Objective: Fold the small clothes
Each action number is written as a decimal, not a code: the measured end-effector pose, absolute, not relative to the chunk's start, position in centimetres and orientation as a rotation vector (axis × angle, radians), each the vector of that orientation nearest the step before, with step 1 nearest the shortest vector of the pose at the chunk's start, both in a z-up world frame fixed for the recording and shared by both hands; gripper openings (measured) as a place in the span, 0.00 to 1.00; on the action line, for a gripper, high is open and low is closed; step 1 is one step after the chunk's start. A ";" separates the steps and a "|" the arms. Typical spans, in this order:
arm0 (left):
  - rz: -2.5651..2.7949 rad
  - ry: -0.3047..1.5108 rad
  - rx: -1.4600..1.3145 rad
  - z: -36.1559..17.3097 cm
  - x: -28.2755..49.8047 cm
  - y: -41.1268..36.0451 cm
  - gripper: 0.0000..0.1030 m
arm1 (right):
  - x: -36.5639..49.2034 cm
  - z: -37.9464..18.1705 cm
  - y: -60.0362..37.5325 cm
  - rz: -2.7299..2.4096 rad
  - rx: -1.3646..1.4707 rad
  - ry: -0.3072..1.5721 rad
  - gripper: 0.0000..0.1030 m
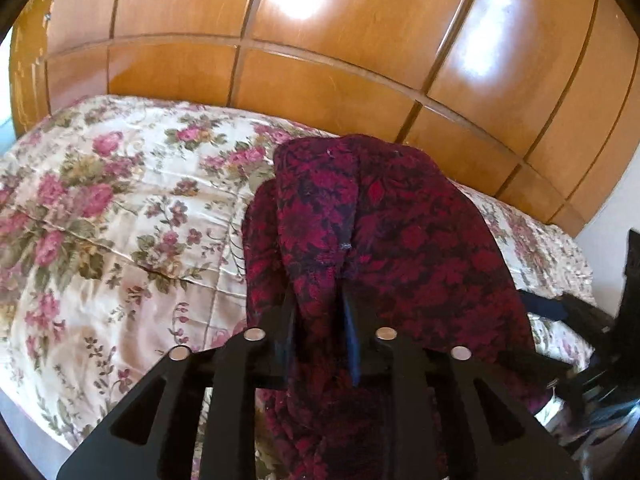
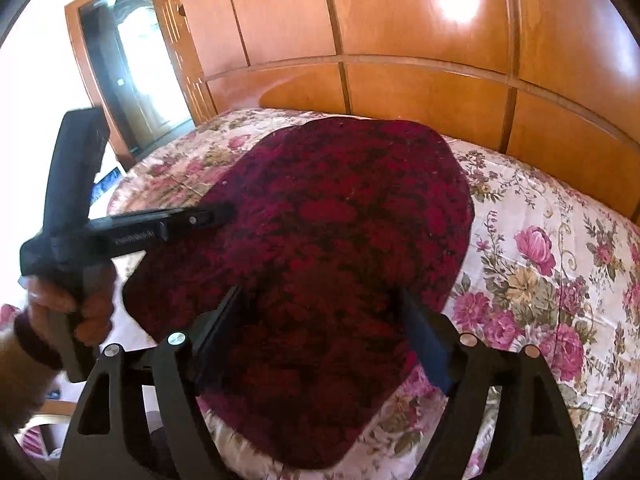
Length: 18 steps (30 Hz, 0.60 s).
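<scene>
While left gripper (image 1: 318, 300) pinches garment (image 1: 384, 232) – right gripper (image 2: 320, 320) jaws apart above it.

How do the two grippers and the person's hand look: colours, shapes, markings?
Both grippers, left and right, are black plastic with silver round pins and triangular cut-outs. The left one bears small white lettering. The bare hand shows a brown sleeve.
</scene>
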State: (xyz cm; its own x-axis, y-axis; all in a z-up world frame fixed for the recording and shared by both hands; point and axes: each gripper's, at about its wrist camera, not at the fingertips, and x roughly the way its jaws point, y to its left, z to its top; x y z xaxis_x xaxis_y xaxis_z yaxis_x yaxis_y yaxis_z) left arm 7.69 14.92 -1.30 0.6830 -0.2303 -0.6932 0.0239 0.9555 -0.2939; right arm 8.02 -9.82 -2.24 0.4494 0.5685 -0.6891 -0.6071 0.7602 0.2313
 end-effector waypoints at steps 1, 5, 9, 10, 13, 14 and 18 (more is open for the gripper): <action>-0.137 0.810 -0.261 -1.2 7.7 14.8 0.20 | 8.4 -1.7 -10.3 0.725 -0.028 0.821 0.76; -0.112 0.794 -0.240 -0.8 7.3 14.2 0.20 | 10.6 0.6 -10.6 0.705 0.005 0.797 0.75; -0.097 0.787 -0.223 -0.7 7.3 13.9 0.20 | 13.8 0.4 -8.7 0.650 -0.046 0.847 0.70; -0.096 0.785 -0.223 -0.7 7.3 13.9 0.20 | 14.5 0.1 -8.3 0.641 -0.056 0.862 0.67; -0.098 0.781 -0.225 -0.8 7.4 14.0 0.20 | 16.6 -1.3 -6.7 0.607 -0.091 0.922 0.64; -0.098 0.781 -0.224 -0.9 7.5 14.0 0.20 | 17.1 -1.7 -6.2 0.595 -0.101 0.933 0.64; -0.077 0.783 -0.211 -1.3 8.1 14.2 0.24 | 18.9 -3.8 -3.9 0.544 -0.166 0.966 0.67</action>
